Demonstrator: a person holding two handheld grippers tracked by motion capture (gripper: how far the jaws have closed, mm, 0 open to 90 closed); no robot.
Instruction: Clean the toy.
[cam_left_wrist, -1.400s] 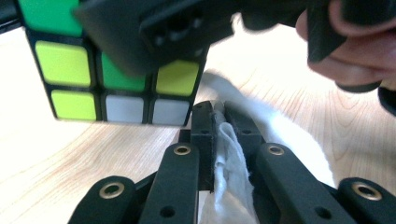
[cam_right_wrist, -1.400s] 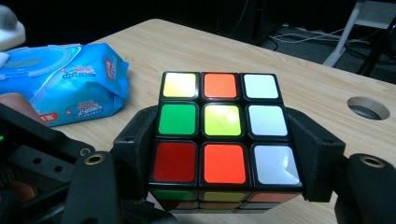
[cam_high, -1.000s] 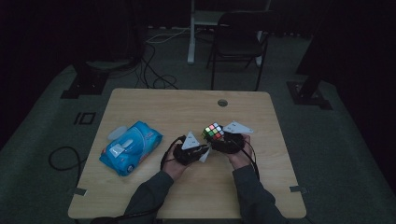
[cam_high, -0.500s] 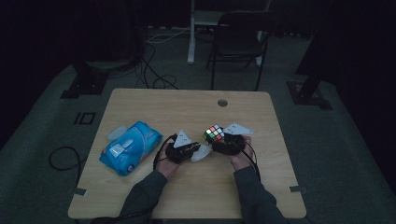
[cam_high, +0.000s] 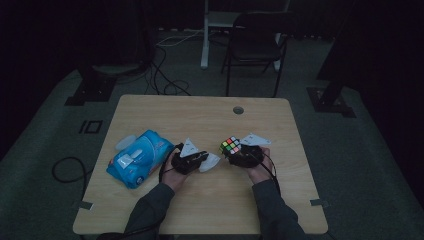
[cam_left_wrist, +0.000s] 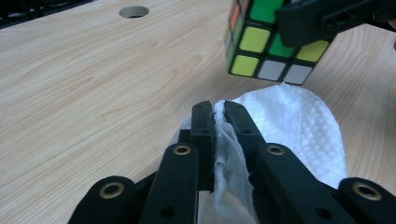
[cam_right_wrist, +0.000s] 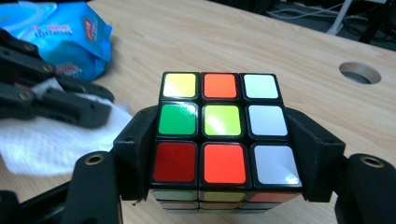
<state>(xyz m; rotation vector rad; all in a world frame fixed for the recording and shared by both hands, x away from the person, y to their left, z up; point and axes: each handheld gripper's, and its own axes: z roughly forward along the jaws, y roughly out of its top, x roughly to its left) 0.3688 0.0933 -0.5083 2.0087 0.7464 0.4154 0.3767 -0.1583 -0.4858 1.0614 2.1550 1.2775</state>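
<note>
A colour-tiled puzzle cube is clamped between the jaws of my right gripper, held just above the wooden table. My left gripper is shut on a white wet wipe, which is pinched between its fingertips and drapes to the right. In the left gripper view the cube hangs close above and ahead of the wipe, with the right gripper's black jaw across its upper face. The wipe lies left of the cube in the right gripper view.
A blue pack of wet wipes lies on the table to the left of my left hand. A round cable hole sits near the far edge. A chair and cables stand on the floor beyond.
My left gripper has slid a little to the right with the wipe, closer to the cube. The right gripper and cube have stayed put.
</note>
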